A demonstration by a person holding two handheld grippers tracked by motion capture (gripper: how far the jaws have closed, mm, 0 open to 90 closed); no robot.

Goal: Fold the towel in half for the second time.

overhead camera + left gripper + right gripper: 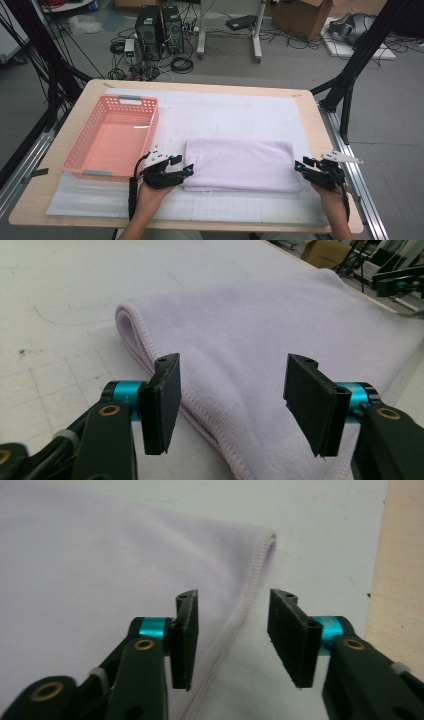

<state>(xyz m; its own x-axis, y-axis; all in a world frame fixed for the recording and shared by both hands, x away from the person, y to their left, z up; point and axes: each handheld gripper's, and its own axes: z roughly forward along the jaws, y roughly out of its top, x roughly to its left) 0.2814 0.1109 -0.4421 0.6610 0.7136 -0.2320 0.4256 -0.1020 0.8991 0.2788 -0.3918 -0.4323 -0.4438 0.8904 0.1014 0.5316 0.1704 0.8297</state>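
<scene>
Left gripper (190,170) at lower centre-left of the high view, jaws parted and gripping nothing, set at the left short end of the folded lilac towel (242,165). In the left gripper view, black pads clear of the cloth, the towel (250,350) running from between them toward the upper right, its rolled fold at centre left. Right gripper (298,166) at lower right, jaws likewise apart and empty, against the towel's right end; in its own view the stitched hem (250,590) running up between the pads, untouched. Probably placed one at each end to handle the cloth evenly, perhaps for another fold or a lift toward the pink basket (80,150), empty at centre left. Underneath, a white mat (240,105) on a pale wooden table (330,150). Beyond, upper frame: grey floor, cables, computer towers (159,27), cardboard boxes (305,17).
</scene>
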